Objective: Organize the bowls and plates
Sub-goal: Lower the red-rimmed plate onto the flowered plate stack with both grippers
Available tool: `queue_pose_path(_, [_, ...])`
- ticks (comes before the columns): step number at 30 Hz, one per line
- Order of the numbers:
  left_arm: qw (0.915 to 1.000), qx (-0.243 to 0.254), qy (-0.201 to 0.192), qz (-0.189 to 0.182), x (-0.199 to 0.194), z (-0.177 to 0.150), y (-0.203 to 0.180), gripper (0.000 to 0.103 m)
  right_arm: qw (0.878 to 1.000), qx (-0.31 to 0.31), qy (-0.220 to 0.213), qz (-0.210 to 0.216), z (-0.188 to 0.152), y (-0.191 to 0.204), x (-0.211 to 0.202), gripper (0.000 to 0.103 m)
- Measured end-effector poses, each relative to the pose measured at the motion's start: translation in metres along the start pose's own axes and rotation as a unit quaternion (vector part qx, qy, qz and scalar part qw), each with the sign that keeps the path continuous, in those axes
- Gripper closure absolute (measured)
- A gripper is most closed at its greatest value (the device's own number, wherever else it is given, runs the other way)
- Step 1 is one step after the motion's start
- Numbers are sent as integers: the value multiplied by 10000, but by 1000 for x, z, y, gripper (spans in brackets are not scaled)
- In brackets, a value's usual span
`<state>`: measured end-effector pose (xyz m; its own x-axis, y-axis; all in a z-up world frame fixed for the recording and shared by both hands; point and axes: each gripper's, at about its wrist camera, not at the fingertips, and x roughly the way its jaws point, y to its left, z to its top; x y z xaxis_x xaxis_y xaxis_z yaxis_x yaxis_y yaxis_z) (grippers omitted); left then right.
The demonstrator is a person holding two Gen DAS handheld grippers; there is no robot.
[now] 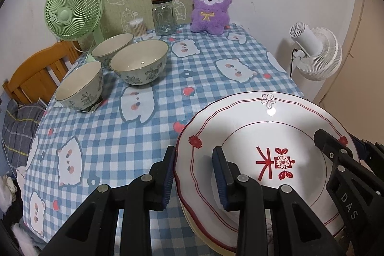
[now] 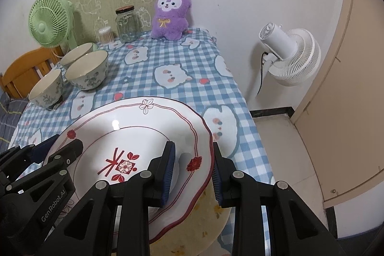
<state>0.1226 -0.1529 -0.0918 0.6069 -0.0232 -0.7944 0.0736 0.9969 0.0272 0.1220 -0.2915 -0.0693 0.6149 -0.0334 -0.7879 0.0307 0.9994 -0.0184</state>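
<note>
A: Where was the red-patterned plate (image 1: 259,136)?

B: Above a yellow plate (image 2: 199,220), right of the three bowls (image 1: 139,61). The left gripper (image 1: 194,174) and right gripper (image 2: 192,172) each had jaws clamped on opposite rims.

A: The step?

B: Probably stacking; next it needed lowering level, then releasing on the bench (image 1: 108,136).

We see a glossy glazed ceramic plate (image 1: 276,136) catching a bright glint, and glazed bowls (image 1: 140,61) with a smooth sheen. A matt woven checked cloth (image 1: 204,64) covers the desk. The jar (image 1: 163,16) is clear glass, the purple toy (image 1: 211,7) fuzzy plush, the green fan (image 1: 72,12) smooth plastic.
</note>
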Motion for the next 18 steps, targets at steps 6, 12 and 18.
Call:
queue_pose_path(6, [10000,30,34,29,4,-7,0,73,10000,19,63,9,-8,-1,4,72])
queue_pose_path(12, [9999,110,112,40,10,-14,-2,73,9999,50,119,-32,-14,-1,10,72])
queue_pose_path(18, [9998,151,139,57,14,-18,-4,73,9998,64,195,-20,-21,-1,16,72])
